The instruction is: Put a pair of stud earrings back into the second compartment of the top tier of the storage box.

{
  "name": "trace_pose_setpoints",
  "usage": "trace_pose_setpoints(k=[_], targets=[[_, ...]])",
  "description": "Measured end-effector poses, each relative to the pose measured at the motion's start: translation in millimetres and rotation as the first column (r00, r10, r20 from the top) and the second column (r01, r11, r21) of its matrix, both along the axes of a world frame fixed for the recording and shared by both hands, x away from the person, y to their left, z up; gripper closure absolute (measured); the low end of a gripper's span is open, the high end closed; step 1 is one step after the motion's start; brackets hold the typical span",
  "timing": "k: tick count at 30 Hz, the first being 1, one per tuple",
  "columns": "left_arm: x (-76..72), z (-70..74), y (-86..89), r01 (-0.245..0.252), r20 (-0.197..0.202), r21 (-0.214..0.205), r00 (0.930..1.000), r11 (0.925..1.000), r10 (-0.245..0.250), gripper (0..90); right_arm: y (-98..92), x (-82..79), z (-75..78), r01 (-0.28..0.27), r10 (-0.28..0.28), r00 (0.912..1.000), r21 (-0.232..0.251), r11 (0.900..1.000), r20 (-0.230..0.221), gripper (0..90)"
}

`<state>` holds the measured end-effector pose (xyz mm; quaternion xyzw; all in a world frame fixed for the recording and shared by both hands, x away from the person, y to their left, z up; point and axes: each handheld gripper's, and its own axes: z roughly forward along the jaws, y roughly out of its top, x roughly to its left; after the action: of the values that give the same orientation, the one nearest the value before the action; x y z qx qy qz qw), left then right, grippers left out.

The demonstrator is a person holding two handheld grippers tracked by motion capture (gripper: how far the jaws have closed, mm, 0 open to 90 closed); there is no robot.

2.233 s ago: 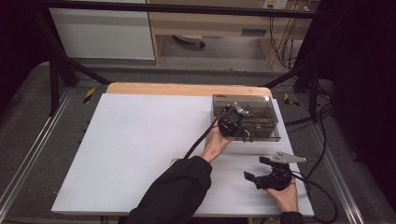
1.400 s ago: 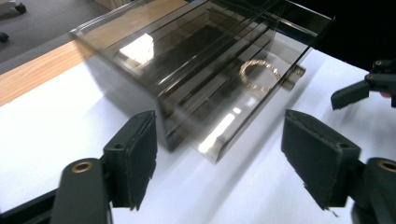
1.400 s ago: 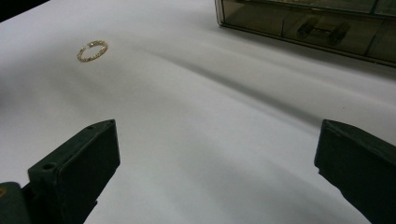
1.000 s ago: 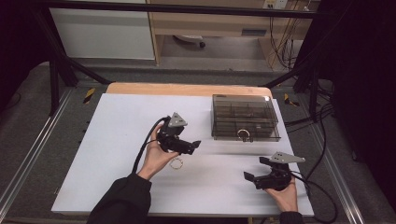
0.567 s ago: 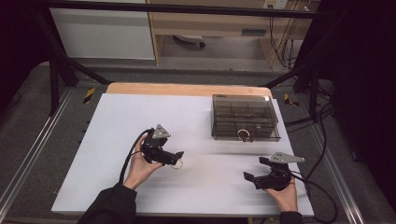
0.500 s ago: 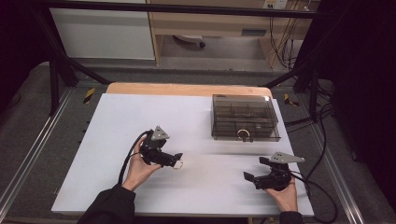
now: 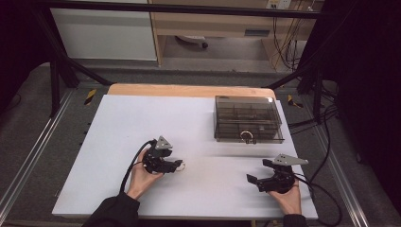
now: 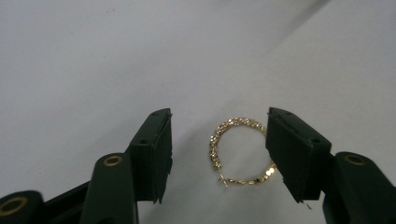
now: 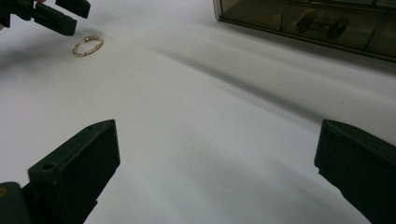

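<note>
White table (image 7: pixel 142 118) spreads under both your hands; smoked clear compartment box (image 7: pixel 248 118) sits at far right, ring pull at its front.

Right gripper (image 7: pixel 257 180) rests near right edge, jaws spread wide, empty.

Left gripper (image 8: pixel 217 154) hovers low over gold hoop earring (image 8: pixel 239 151), jaws parted, straddling it, not yet touching.

Earring lies flat on table, left of centre. Judge it light, thin, stiff, prone to skid on smooth surface. Pinch across hoop's textured band, away from clasp wire; squeeze gently.
</note>
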<state>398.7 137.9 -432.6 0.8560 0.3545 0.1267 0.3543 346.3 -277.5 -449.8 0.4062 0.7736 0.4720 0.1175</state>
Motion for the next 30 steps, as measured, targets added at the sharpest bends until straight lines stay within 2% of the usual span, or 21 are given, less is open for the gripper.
trace_pose_setpoints(k=[5,11,21,30], targets=[[-0.5,-3.7,0.5,-0.012,-0.003,0.005,0.9999,0.9999,0.012,53.3,-0.2,0.1,0.0,-0.001,0.001,1.0000,0.000,1.0000,0.000,0.6],[-0.1,-7.6,-0.1,-0.013,-0.028,0.005,0.9995,0.9999,0.013,64.9,-0.3,0.1,0.1,0.000,0.000,1.0000,0.001,1.0000,0.000,0.6],[0.4,-12.4,-2.8,-0.013,-0.029,0.022,0.9995,0.9997,0.014,76.1,-0.2,0.2,0.0,-0.001,0.001,1.0000,0.002,1.0000,-0.002,0.6],[-0.2,-13.0,-3.8,-0.026,-0.015,0.036,0.9995,0.9990,0.027,84.0,-0.1,0.5,-0.1,-0.001,0.001,1.0000,0.001,1.0000,-0.002,0.6]])
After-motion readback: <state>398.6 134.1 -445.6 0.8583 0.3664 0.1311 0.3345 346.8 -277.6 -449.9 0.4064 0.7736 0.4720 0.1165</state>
